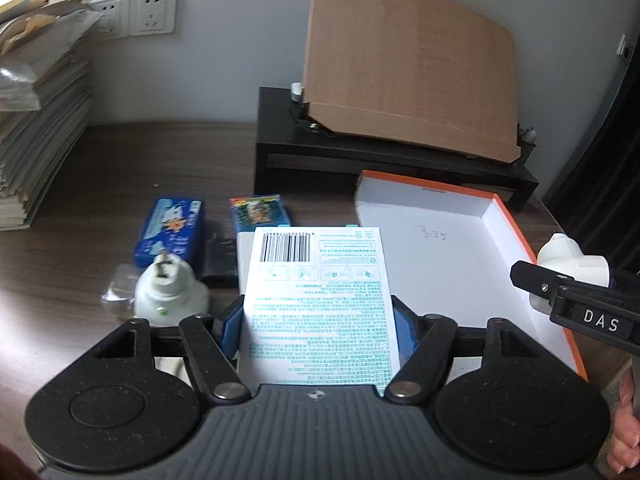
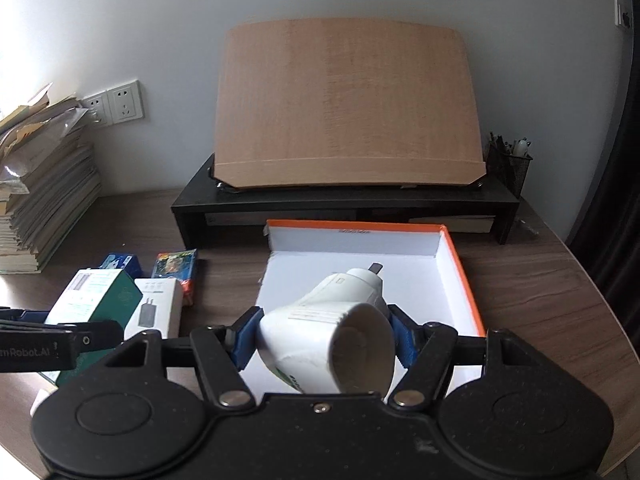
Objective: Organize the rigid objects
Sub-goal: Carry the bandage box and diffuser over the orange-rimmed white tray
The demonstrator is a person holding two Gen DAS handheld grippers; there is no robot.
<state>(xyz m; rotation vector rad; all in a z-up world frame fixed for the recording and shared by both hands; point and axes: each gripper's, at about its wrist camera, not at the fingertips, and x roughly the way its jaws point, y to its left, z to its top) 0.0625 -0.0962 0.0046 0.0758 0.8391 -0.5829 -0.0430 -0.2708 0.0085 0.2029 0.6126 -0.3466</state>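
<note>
White plug-in heaters (image 1: 170,292) number two, card boxes five.

The open box (image 2: 452,268) lies on the desk (image 2: 532,280) before the monitor stand (image 2: 344,204), which bears a leaning board (image 2: 344,108). Left of the box lie small packs (image 1: 170,228); further left, a paper stack (image 2: 44,200) stands against the wall

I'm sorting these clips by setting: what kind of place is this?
Probably a home or office desk: a dark wooden desktop, a stack of papers and books beside white wall sockets, and a black mesh pen holder.
</note>
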